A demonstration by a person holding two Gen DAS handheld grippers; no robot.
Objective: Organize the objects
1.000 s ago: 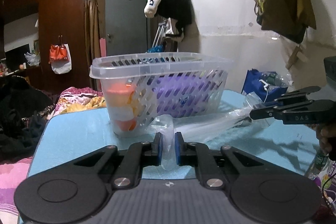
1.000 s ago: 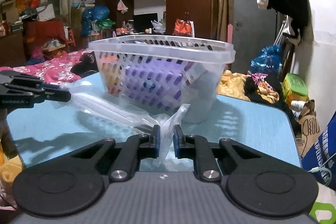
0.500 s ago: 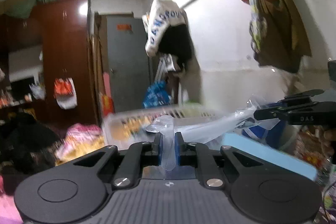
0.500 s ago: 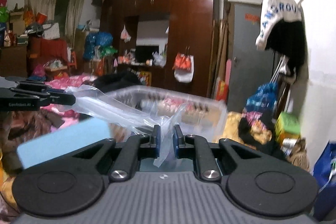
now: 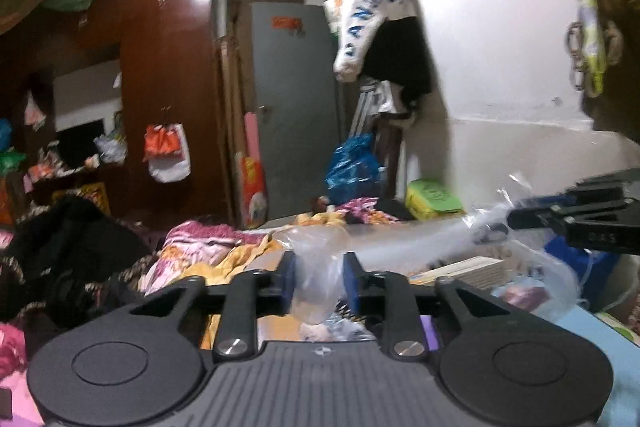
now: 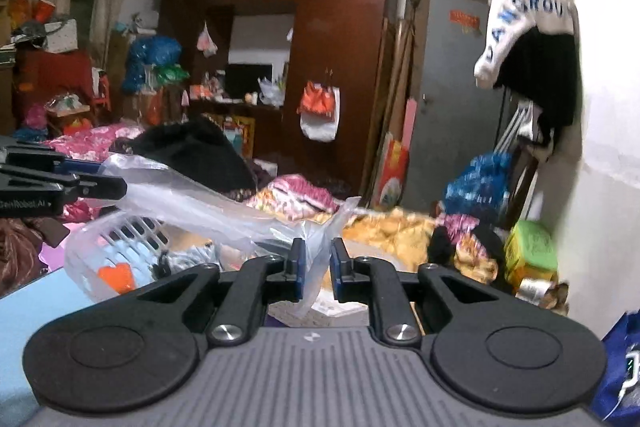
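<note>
A clear plastic bag point(image 5: 400, 243) stretches between my two grippers, above the white lattice basket point(image 6: 116, 231). My left gripper point(image 5: 319, 281) has its jaws opening; one end of the bag hangs loosely in the gap and the pads do not press on it. My right gripper point(image 6: 318, 267) is also opening, with the other end of the bag point(image 6: 208, 211) trailing between its blue pads. Each gripper shows in the other's view: the right one point(image 5: 512, 217) at the right edge, the left one point(image 6: 120, 187) at the left edge. An orange item point(image 6: 114, 277) lies inside the basket.
The basket stands on a blue table point(image 6: 40, 299). Behind it are heaped clothes and bedding point(image 6: 300, 195), a brown wardrobe point(image 6: 340, 67), a grey door point(image 5: 288, 107) and a white wall with hanging garments point(image 6: 528, 27). Bags lie on the floor at the right point(image 6: 528, 247).
Both grippers rose from the table with the bag held between them, up over the basket. Their jaws, shut on the bag before, now stand apart.
</note>
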